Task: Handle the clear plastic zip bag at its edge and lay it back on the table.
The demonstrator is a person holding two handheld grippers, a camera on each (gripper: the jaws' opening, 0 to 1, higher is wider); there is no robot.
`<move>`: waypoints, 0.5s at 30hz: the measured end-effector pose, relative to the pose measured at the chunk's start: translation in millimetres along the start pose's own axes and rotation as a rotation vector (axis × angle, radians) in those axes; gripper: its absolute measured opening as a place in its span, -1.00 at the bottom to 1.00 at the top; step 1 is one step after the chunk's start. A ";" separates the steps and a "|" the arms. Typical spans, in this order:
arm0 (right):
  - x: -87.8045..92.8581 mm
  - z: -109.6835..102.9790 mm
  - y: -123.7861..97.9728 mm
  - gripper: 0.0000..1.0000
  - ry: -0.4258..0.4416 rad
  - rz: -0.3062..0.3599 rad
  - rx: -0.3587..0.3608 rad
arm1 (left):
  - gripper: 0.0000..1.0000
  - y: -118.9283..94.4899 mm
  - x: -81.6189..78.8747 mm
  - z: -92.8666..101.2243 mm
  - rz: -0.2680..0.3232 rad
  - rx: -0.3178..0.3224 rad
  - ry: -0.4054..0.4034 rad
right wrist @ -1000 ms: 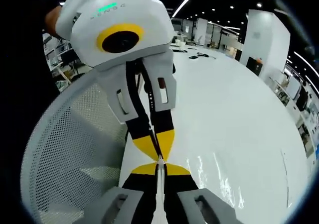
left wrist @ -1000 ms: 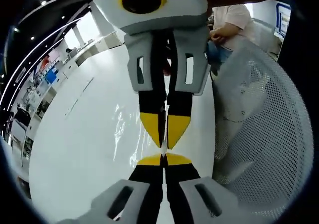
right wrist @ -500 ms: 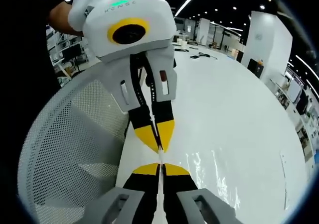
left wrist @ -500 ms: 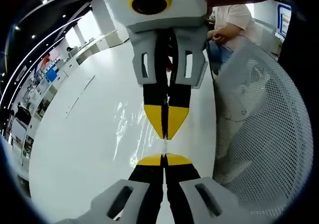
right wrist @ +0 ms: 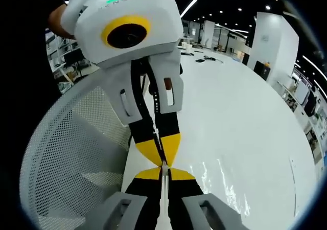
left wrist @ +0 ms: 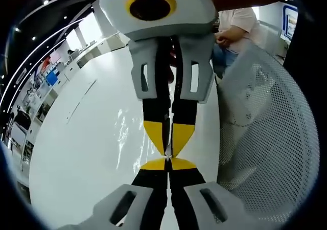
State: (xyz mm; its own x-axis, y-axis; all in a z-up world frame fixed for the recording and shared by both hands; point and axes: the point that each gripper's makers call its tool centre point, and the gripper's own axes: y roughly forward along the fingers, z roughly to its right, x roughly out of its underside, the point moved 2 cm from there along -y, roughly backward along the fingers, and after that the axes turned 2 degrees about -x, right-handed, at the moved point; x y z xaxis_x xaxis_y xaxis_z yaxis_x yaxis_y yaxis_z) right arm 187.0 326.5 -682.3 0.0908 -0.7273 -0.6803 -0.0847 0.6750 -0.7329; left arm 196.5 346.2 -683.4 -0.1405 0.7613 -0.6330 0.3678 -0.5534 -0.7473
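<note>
Two grips, one edge: the clear plastic zip bag [left wrist: 134,133] is pinched by both grippers nose to nose, at one short stretch of its edge.
Bag position: over the white table [left wrist: 82,138]; in the left gripper view its glinting film spreads beside the tips, and in the right gripper view it shows as creased highlights [right wrist: 219,181] beyond them. Whether the far part rests on the table or hangs above it I cannot tell.
Left gripper [left wrist: 167,160]: clenched on the bag's edge, yellow tips pressed together.
Right gripper [right wrist: 164,169]: likewise clamped on that edge, meeting the left gripper's tips [right wrist: 162,161] head on.
Risk, tearing: the two pinch points are almost touching, so any pull apart loads a tiny strip of film, likely stretching or ripping it.
Risk, slipping: thin slick plastic could slide out if one grip eases before the bag is down.
Risk, bad landing: releasing unevenly could leave it folded or crumpled.
Risk, surroundings: the white mesh basket [left wrist: 265,133] sits just beside the table's edge; a drifting bag could snag on it or drop in.
Background: a person [left wrist: 232,28] stands beyond the basket.
</note>
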 end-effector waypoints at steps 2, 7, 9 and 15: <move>0.2 -0.5 0.4 -1.00 -0.013 -0.007 0.008 | -1.00 1.2 0.8 -0.5 -0.001 -0.003 0.000; 1.5 0.5 0.7 -1.00 0.004 -0.020 0.003 | -1.00 2.6 0.9 -0.1 -0.001 0.005 -0.011; 3.4 2.3 0.1 -1.00 0.013 -0.026 0.006 | -1.00 3.0 2.1 -1.3 -0.004 0.003 -0.009; 11.9 6.2 -2.8 -1.00 0.041 -0.034 0.009 | -1.00 3.0 4.9 -2.2 -0.007 0.004 -0.014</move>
State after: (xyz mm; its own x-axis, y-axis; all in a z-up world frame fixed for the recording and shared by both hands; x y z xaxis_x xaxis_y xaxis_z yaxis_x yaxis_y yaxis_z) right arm 194.5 316.7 -688.3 0.0528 -0.7539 -0.6549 -0.0738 0.6511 -0.7554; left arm 198.9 349.0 -688.2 -0.1559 0.7605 -0.6303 0.3632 -0.5493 -0.7526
